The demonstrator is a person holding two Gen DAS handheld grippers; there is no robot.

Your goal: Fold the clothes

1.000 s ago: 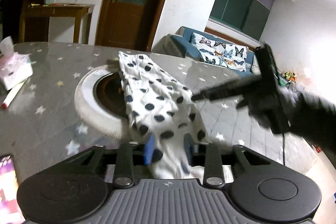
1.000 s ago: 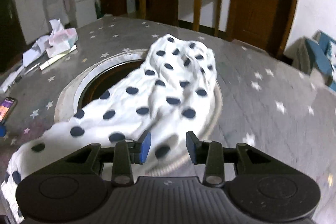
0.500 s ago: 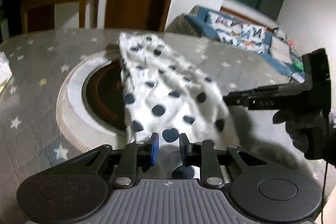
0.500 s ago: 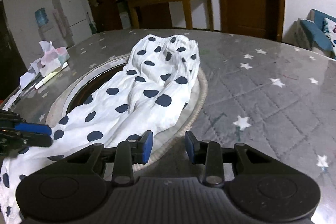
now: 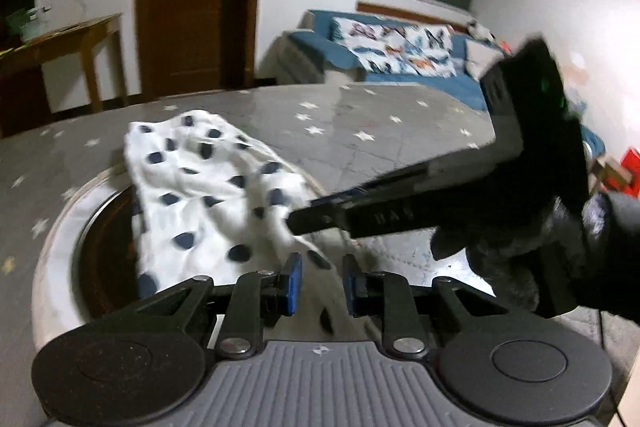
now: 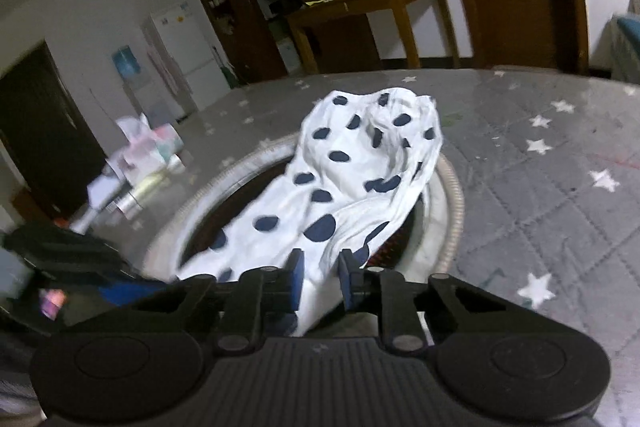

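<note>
A white garment with dark blue dots [image 5: 208,187] lies bunched over the round inset in the grey star-patterned table [image 5: 400,131]. My left gripper [image 5: 320,285] has its jaws a small gap apart around the near end of the cloth. My right gripper [image 6: 320,277] has its blue pads close on a fold of the same garment [image 6: 360,163]. In the left wrist view the right gripper [image 5: 304,219] reaches in from the right, its tips on the cloth. The image is motion-blurred.
A white-rimmed round recess [image 6: 448,195] sits in the table's middle. A tissue pack and papers [image 6: 148,147] lie at the far left. A phone [image 6: 48,301] lies near the left edge. A wooden side table, door and blue sofa [image 5: 400,51] stand beyond.
The right gripper came in from the table's right onto the garment and closed on a fold. The left gripper's jaws stand wider apart than half a second ago. The cloth bunched up.
</note>
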